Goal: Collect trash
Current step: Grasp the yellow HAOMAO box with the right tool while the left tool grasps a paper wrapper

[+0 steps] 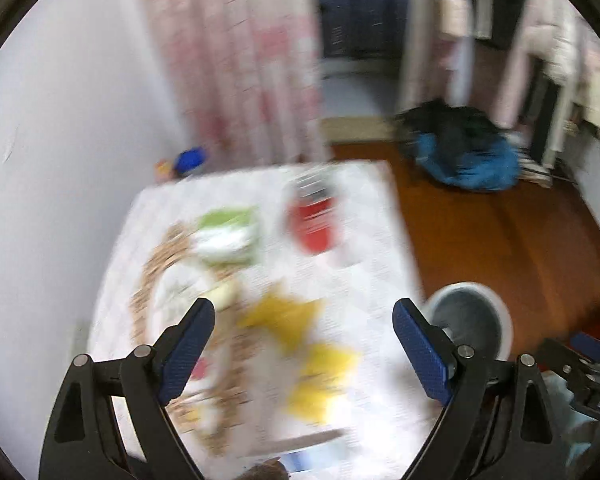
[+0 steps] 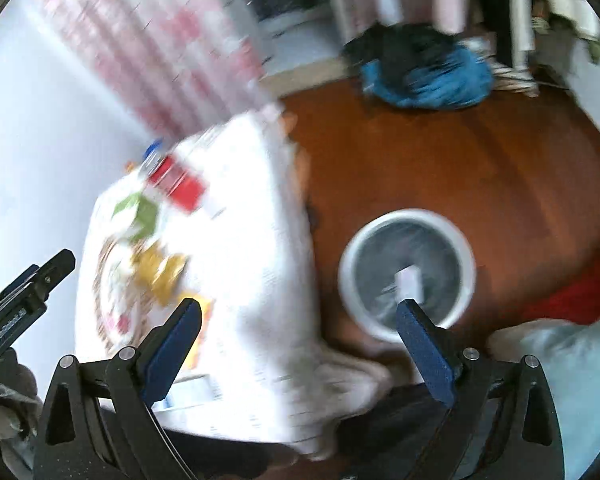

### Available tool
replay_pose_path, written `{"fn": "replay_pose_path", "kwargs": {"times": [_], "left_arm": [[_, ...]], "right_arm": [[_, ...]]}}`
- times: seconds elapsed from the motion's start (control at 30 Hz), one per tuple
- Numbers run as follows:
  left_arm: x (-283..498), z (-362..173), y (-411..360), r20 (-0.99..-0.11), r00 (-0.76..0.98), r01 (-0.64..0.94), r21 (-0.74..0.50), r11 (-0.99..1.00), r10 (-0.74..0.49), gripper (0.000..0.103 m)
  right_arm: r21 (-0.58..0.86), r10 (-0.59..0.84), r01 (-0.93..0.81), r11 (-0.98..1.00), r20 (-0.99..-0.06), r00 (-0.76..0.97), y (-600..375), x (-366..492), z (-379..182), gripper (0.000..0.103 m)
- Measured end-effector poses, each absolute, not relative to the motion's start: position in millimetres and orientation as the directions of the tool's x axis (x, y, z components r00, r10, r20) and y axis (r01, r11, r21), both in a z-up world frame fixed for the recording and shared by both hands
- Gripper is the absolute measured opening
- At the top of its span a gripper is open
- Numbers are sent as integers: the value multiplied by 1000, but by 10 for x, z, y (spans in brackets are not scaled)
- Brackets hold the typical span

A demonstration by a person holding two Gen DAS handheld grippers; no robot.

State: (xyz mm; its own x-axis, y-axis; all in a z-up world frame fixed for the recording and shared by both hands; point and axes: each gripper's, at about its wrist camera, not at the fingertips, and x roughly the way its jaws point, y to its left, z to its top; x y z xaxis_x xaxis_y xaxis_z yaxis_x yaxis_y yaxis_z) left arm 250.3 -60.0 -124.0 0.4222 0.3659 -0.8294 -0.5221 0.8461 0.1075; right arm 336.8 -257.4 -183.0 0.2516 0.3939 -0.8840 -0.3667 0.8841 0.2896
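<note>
Both views are blurred by motion. The left tool point(image 1: 304, 312) is held above the near part of the tabletop point(image 1: 372, 240), its blue-padded fingers point(image 1: 188, 352) spread wide with nothing between them. Below the gap, yellow scraps point(image 1: 296, 320) are seen lying on the white cloth, beside a plate point(image 1: 180, 292) ringed by a woven mat. Farther back, a green pack point(image 1: 228, 236) and a red can point(image 1: 314, 220) are seen on the tabletop.

The right tool point(image 2: 298, 306) is held out past the tabletop's right edge, over the wooden floor point(image 2: 460, 160), tilted, its jaws likewise wide and empty. Its right finger point(image 2: 424, 344) is seen over the near rim of a white bin point(image 2: 356, 248) standing on the floor just beside the tabletop. A pale scrap point(image 2: 408, 284) lies inside the bin.
</note>
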Motion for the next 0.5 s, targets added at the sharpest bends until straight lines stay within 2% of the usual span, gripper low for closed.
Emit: {"fn": "replay_pose_path", "kwargs": {"times": [0.23, 0.5], "left_arm": [[1584, -2008, 301, -880, 191, -702, 187, 687, 434, 91], [1068, -2535, 623, -926, 129, -763, 136, 632, 354, 91]], "right_arm": [[286, 355, -437, 853, -931, 83, -1283, 2891, -2611, 99], [173, 203, -463, 869, -979, 14, -637, 2700, -3276, 98]]}}
